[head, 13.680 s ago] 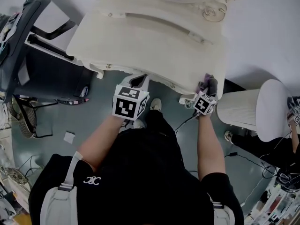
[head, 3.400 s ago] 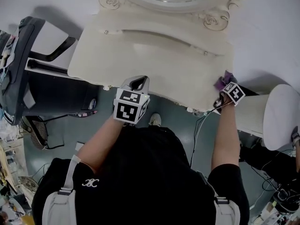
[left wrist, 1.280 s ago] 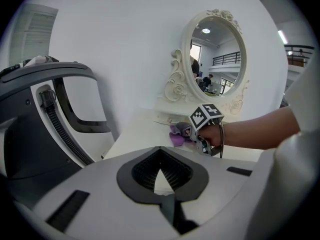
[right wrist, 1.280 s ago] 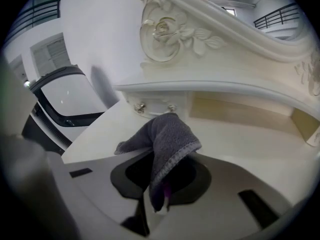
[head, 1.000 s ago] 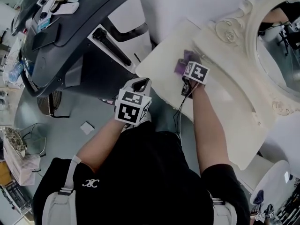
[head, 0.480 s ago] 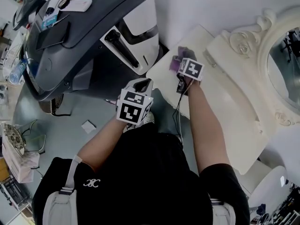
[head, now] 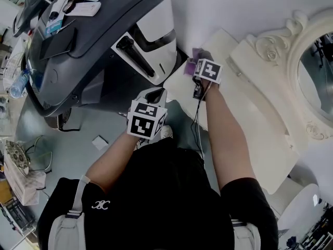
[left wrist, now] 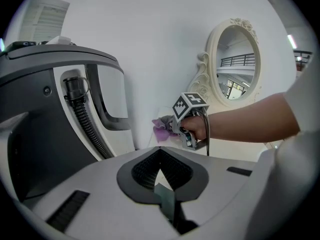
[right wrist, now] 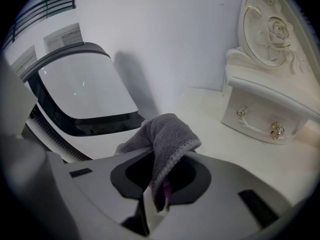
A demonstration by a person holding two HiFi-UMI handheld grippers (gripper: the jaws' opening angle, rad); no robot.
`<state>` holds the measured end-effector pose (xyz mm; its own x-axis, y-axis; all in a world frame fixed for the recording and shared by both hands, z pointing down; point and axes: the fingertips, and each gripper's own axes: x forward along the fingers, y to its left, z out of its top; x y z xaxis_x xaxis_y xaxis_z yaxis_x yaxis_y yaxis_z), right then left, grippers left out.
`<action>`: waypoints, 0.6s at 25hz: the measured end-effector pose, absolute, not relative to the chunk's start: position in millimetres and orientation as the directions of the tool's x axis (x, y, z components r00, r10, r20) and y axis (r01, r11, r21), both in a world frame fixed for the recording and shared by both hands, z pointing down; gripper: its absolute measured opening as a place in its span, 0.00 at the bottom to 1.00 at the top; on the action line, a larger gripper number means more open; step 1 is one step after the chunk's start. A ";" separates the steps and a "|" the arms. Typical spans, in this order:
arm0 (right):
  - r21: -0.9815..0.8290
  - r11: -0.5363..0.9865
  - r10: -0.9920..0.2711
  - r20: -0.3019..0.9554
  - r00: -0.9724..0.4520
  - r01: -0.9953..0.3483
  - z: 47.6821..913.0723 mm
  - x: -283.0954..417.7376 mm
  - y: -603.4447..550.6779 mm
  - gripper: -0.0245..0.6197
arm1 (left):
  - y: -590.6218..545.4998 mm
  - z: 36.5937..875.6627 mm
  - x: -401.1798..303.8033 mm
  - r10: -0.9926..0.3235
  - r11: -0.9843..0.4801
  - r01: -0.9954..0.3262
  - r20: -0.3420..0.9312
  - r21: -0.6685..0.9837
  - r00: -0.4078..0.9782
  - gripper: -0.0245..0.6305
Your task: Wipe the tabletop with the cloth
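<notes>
My right gripper is shut on a purple-grey cloth and presses it on the left end of the cream tabletop, close to the corner by the wall. In the right gripper view the cloth bunches up out of the shut jaws of the right gripper over the tabletop. My left gripper hangs off the table's front edge over the floor, shut with nothing in it. From the left gripper view, the cloth shows ahead, under the right hand.
A large grey and white machine stands right against the table's left end. An ornate oval mirror and a small drawer with knobs rise at the back of the table. A white stool stands at lower right.
The right gripper has slid the cloth further left and towards the wall, up to the table's left corner. The left gripper has stayed in place.
</notes>
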<state>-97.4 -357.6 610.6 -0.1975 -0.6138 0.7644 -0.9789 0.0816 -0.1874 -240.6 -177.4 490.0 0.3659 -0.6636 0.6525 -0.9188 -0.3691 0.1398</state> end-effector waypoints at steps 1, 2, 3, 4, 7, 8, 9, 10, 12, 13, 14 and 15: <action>-0.189 0.063 -0.619 0.762 -0.187 -0.980 610.2 -96.7 -359.8 0.14 | -177.1 489.8 -241.7 -0.663 -0.370 -0.919 0.654 0.137 0.365 0.04; -0.196 0.043 -0.624 0.761 -0.180 -0.980 609.8 -95.9 -360.8 0.14 | -177.3 488.9 -241.7 -0.663 -0.374 -0.918 0.653 0.135 0.366 0.04; -0.205 0.025 -0.628 0.758 -0.175 -0.978 609.6 -95.0 -360.5 0.14 | -178.0 487.3 -240.7 -0.663 -0.379 -0.916 0.651 0.133 0.369 0.04; -0.212 0.007 -0.633 0.755 -0.168 -0.977 609.5 -93.3 -359.4 0.14 | -179.0 485.1 -238.7 -0.664 -0.386 -0.913 0.648 0.131 0.373 0.04; -0.205 -0.047 -0.648 0.751 -0.127 -0.978 608.8 -77.3 -354.3 0.14 | -183.0 477.9 -228.5 -0.664 -0.416 -0.901 0.635 0.124 0.394 0.04; -0.201 -0.060 -0.647 0.753 -0.115 -0.978 608.8 -69.9 -352.1 0.14 | -183.7 476.8 -224.7 -0.662 -0.426 -0.896 0.633 0.123 0.402 0.04; -0.198 -0.069 -0.645 0.757 -0.107 -0.978 609.1 -62.4 -349.3 0.14 | -183.6 476.8 -221.3 -0.658 -0.435 -0.892 0.633 0.123 0.408 0.04; -0.196 -0.077 -0.642 0.760 -0.102 -0.978 609.7 -54.8 -345.9 0.14 | -183.0 477.7 -218.2 -0.654 -0.443 -0.888 0.634 0.123 0.414 0.04; -0.187 -0.091 -0.643 0.761 -0.085 -0.978 610.1 -36.7 -337.6 0.14 | -182.1 479.4 -211.4 -0.645 -0.457 -0.880 0.635 0.126 0.426 0.04; -0.177 -0.100 -0.645 0.761 -0.072 -0.979 609.9 -25.3 -332.5 0.14 | -182.0 479.5 -206.9 -0.640 -0.466 -0.875 0.634 0.129 0.434 0.04; -0.166 -0.111 -0.647 0.761 -0.056 -0.980 609.8 -12.6 -326.6 0.14 | -182.1 479.1 -201.6 -0.635 -0.477 -0.869 0.632 0.133 0.445 0.04; -0.158 -0.125 -0.647 0.762 -0.040 -0.980 610.1 0.7 -319.8 0.14 | -182.1 478.8 -195.6 -0.627 -0.491 -0.861 0.631 0.136 0.457 0.04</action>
<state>0.7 -319.8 610.1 -0.0405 -0.6466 0.7617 -0.9796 -0.1247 -0.1579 -195.6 -182.1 478.8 0.4571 -0.6272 0.6306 -0.8607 -0.4907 0.1359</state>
